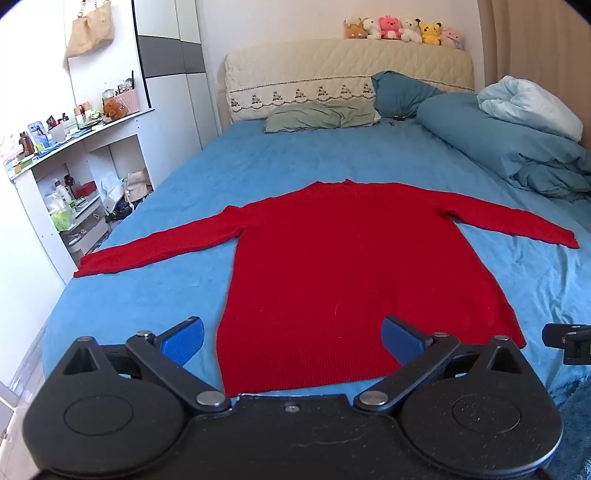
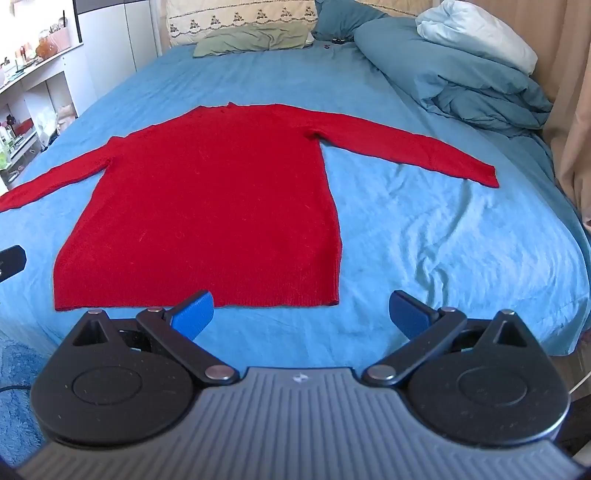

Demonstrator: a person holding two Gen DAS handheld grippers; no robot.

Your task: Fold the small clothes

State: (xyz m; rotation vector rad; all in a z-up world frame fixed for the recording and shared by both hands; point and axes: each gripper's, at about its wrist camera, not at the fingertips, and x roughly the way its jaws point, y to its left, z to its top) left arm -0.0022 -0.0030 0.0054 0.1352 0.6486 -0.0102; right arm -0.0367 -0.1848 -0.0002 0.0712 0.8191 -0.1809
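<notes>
A red long-sleeved sweater [image 1: 332,266] lies flat on the blue bed sheet [image 1: 258,158], both sleeves spread out sideways and its hem nearest me. My left gripper [image 1: 291,338] hovers above the hem's left part, open wide with nothing between its blue pads. In the right wrist view the same sweater [image 2: 210,206] fills the left half, and my right gripper [image 2: 301,314] stands open above the bare sheet [image 2: 443,240] just in front of the hem's right corner. Part of the right gripper [image 1: 569,341] shows at the left wrist view's right edge.
A heaped blue duvet [image 1: 517,147] and pale pillow [image 1: 528,103] sit at the bed's far right. A green pillow [image 1: 321,116] and headboard with plush toys [image 1: 402,29] are at the back. Cluttered white shelves [image 1: 62,177] stand left of the bed. A curtain [image 2: 569,110] hangs right.
</notes>
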